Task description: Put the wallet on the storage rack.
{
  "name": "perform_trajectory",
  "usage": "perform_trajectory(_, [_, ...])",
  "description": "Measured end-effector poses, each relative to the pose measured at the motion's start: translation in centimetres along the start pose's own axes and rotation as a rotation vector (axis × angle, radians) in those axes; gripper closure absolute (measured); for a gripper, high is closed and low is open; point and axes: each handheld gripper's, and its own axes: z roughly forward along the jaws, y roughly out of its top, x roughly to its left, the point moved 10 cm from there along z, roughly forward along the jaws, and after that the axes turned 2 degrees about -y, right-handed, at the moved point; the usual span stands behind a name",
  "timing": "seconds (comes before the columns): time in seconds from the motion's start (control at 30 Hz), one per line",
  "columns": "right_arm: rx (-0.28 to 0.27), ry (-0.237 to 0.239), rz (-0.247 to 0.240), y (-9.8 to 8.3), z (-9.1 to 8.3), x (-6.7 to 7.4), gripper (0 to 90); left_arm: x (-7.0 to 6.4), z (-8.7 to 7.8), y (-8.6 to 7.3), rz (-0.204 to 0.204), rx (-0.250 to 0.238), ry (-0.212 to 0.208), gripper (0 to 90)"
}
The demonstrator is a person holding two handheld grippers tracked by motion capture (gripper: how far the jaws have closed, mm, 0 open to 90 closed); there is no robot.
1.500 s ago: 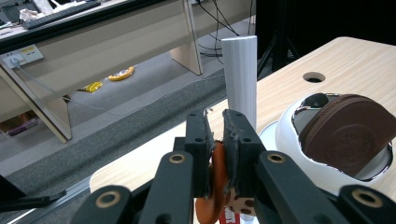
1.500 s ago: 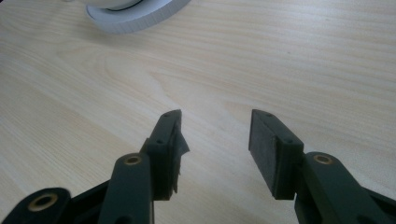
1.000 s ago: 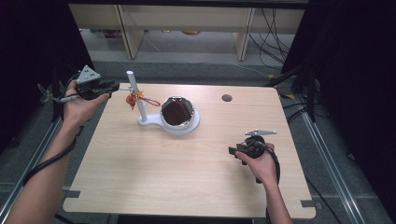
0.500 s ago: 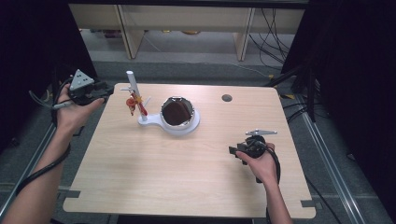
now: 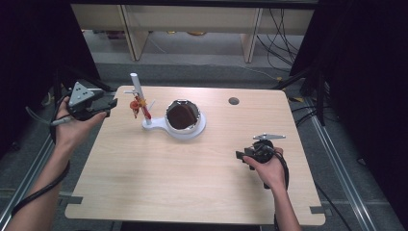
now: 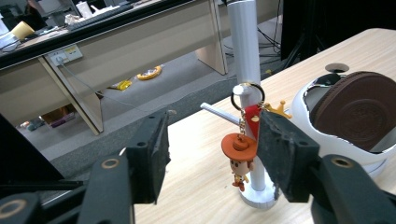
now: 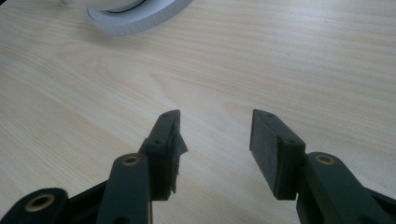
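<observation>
Item: keychain (image 6: 240,156), cowboy figure, hanging by its ring on the stand (image 6: 246,70) peg, beside the bowl (image 5: 192,127).

Left gripper (image 5: 107,106): jaws just opening, nothing pinched, backing off from the stand since a second ago; hanging likely done.

Right gripper (image 5: 242,156): idling open over the table (image 5: 159,178).
</observation>
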Motion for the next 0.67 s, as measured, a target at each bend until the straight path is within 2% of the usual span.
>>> perform_trajectory(0.07, [-0.010,-0.009,-0.028,0.1,0.0,-0.4,54.0,-0.4,-0.2,-0.3,-0.004,-0.005,-0.006,39.5])
perform_trajectory(0.17, [-0.013,-0.007,-0.029,0.1,0.0,-0.4,53.9,-1.0,-0.6,-1.0,-0.002,-0.010,-0.005,36.4])
perform_trajectory(0.3, [0.003,-0.014,-0.008,-0.1,-0.1,-0.5,53.8,-2.1,-1.3,-2.7,-0.026,-0.029,0.000,34.7])
perform_trajectory(0.43, [-0.018,-0.007,-0.025,0.0,0.2,-0.7,53.3,-4.1,-2.0,-5.8,-0.082,-0.047,-0.012,33.1])
perform_trajectory(0.47, [0.004,-0.021,-0.020,-0.3,0.1,-0.7,52.8,-4.6,-2.1,-6.8,-0.094,-0.040,-0.014,32.7])
perform_trajectory(0.53, [-0.006,-0.001,-0.023,-0.3,0.2,-0.6,52.1,-5.7,-2.4,-8.7,-0.132,-0.055,-0.026,32.1])
perform_trajectory(0.57, [0.010,-0.006,0.033,-0.5,0.3,-0.2,51.7,-6.3,-2.5,-9.7,-0.151,-0.053,-0.029,31.8])
perform_trajectory(0.6, [-0.003,0.000,0.007,-0.4,0.4,-0.4,51.4,-6.9,-2.6,-10.4,-0.168,-0.064,-0.041,31.7])
perform_trajectory(0.63, [0.022,0.000,0.040,-0.7,0.2,-0.2,51.1,-7.3,-2.7,-10.9,-0.182,-0.066,-0.041,31.5])
perform_trajectory(0.67, [-0.003,-0.013,-0.013,-0.4,0.4,-0.8,50.5,-7.9,-2.8,-11.6,-0.197,-0.079,-0.047,31.1])
